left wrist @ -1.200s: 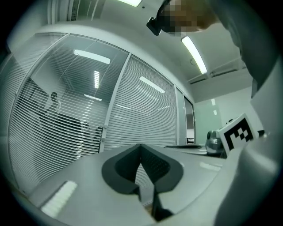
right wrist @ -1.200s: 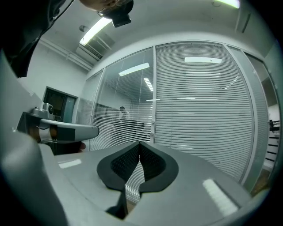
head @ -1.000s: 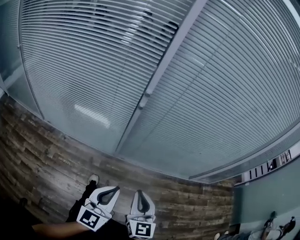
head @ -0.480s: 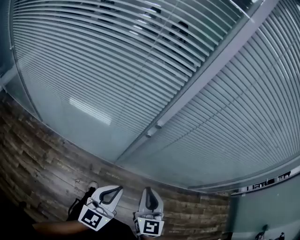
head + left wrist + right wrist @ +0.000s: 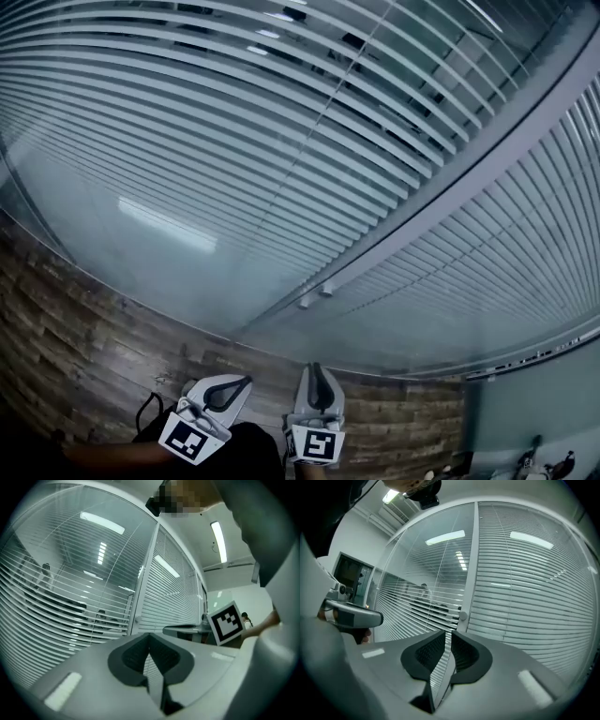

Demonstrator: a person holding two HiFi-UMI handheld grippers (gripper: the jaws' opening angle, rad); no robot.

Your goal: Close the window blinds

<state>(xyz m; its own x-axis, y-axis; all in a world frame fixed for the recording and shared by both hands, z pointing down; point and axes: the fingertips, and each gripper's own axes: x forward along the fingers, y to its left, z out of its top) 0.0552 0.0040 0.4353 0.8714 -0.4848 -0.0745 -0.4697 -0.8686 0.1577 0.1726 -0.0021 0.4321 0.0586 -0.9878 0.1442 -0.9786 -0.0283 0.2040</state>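
The window blinds [image 5: 234,141] filled most of the head view, hanging behind glass ahead of both grippers, their left-panel slats apart enough to show the room beyond. A pale frame post [image 5: 450,178] split the two panels above the wood floor [image 5: 84,328]. Low down, the left gripper [image 5: 246,380] had its tips together on nothing. The right gripper [image 5: 316,367] was opening, a narrow gap between its jaws, empty. Two small knobs [image 5: 316,295] sat on the post.

Free room above wooden floor [image 5: 84,319], blinds [image 5: 234,141] walling the front, frame post [image 5: 450,183] with knobs [image 5: 325,290] between panels
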